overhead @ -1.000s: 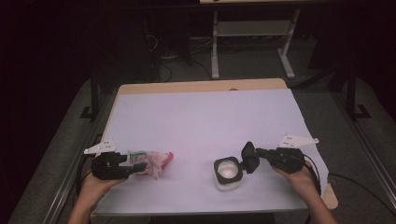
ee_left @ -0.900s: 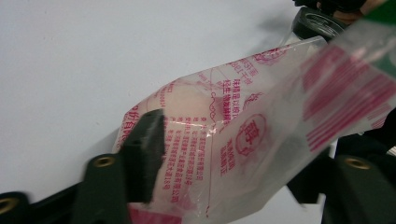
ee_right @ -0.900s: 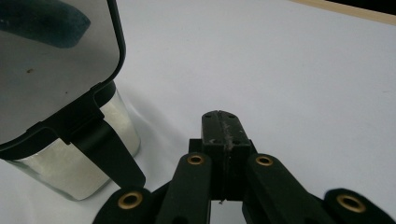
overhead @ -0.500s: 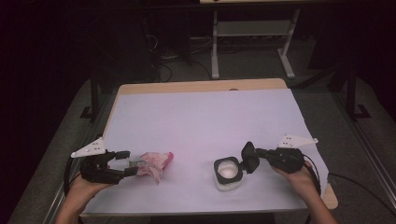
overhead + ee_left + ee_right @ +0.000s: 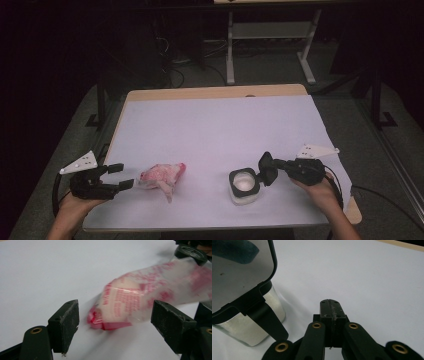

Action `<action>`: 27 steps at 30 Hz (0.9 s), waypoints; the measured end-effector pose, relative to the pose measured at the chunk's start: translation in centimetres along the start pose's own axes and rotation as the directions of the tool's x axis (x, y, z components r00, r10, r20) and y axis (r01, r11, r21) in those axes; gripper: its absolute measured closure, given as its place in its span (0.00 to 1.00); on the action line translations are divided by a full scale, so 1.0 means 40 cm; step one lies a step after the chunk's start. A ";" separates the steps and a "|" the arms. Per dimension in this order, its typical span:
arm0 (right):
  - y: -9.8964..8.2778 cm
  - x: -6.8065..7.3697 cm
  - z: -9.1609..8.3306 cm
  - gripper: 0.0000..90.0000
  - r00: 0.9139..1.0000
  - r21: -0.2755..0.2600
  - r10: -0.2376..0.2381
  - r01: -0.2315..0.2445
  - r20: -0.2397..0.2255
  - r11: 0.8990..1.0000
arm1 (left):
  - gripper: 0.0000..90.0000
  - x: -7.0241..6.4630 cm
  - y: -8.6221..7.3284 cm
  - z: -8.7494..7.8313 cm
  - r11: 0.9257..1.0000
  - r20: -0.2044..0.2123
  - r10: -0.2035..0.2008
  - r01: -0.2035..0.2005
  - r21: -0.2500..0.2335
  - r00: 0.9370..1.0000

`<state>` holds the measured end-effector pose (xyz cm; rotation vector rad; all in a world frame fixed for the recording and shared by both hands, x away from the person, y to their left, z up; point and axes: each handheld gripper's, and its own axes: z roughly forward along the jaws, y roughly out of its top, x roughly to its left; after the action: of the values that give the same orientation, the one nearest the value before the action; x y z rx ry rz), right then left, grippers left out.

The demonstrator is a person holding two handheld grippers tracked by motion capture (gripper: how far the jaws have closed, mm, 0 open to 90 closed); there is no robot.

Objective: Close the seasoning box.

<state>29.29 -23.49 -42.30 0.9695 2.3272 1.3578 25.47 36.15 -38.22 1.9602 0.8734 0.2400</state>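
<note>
A clear plastic bag with pink print (image 5: 162, 175) lies on the white table cover (image 5: 220, 130), a pale lump inside it. My left gripper (image 5: 122, 176) sits just left of the bag; its jaws have just been opening and now stand wide. In the left gripper view the bag (image 5: 140, 297) reaches between the jaws of the left gripper (image 5: 115, 317), and neither pad touches it. My right gripper (image 5: 265, 169) is shut with nothing in it, right beside a square glass jar (image 5: 244, 186) of white powder. In the right gripper view the jar (image 5: 249, 330) stands left of the shut right gripper (image 5: 331, 307), its black-rimmed lid (image 5: 239, 272) tilted up.
Both grippers work close to the table's front edge (image 5: 200, 226). The bare wooden rim (image 5: 215, 92) shows at the far side. Beyond it are a metal desk frame (image 5: 270, 45) and cables on the dark floor.
The left gripper has let go of the bag and pulled back to the left with its jaws spread. The bag stays on the table. The right gripper and jar have not moved.
</note>
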 end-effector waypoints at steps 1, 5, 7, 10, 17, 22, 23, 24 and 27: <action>0.000 0.000 0.000 1.00 1.000 0.001 0.001 -0.001 0.000 1.000 | 0.25 0.002 -0.002 0.000 1.000 -0.004 -0.005 0.005 -0.007 1.000; 0.000 -0.001 0.001 1.00 1.000 0.001 0.003 -0.003 -0.002 1.000 | 0.25 0.011 -0.005 0.011 1.000 -0.020 -0.012 0.012 -0.004 1.000; 0.000 0.000 0.001 1.00 1.000 0.001 0.004 -0.004 -0.004 1.000 | 0.25 0.017 -0.004 0.022 1.000 -0.037 -0.013 0.013 -0.008 0.999; 0.000 0.001 -0.002 1.00 1.000 0.001 0.005 -0.005 -0.007 1.000 | 0.25 0.031 0.000 0.043 1.000 -0.067 -0.006 0.007 0.007 0.998; 0.004 0.005 -0.027 1.00 1.000 -0.012 0.012 -0.012 -0.011 1.000 | 0.25 0.054 0.022 0.103 1.000 -0.133 -0.007 0.007 0.000 0.991; 0.020 0.022 -0.081 1.00 0.999 -0.048 0.007 -0.009 -0.038 0.999 | 0.23 0.061 0.023 0.129 1.000 -0.175 -0.022 0.020 -0.010 0.984; 0.023 0.024 -0.087 1.00 0.999 -0.055 0.007 -0.010 -0.049 0.998 | 0.23 0.061 0.020 0.133 1.000 -0.179 -0.027 0.025 -0.010 0.983; 0.027 0.027 -0.094 1.00 0.998 -0.065 0.007 -0.011 -0.062 0.998 | 0.23 0.063 0.016 0.136 1.000 -0.182 -0.022 0.021 -0.004 0.983; 0.039 0.041 -0.102 1.00 0.994 -0.086 0.001 -0.010 -0.109 0.996 | 0.22 0.066 0.008 0.140 0.999 -0.189 -0.034 0.033 -0.005 0.981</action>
<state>26.52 -24.56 -38.69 0.8983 2.3220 1.5364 30.31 33.97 -41.44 1.9417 1.0271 0.4122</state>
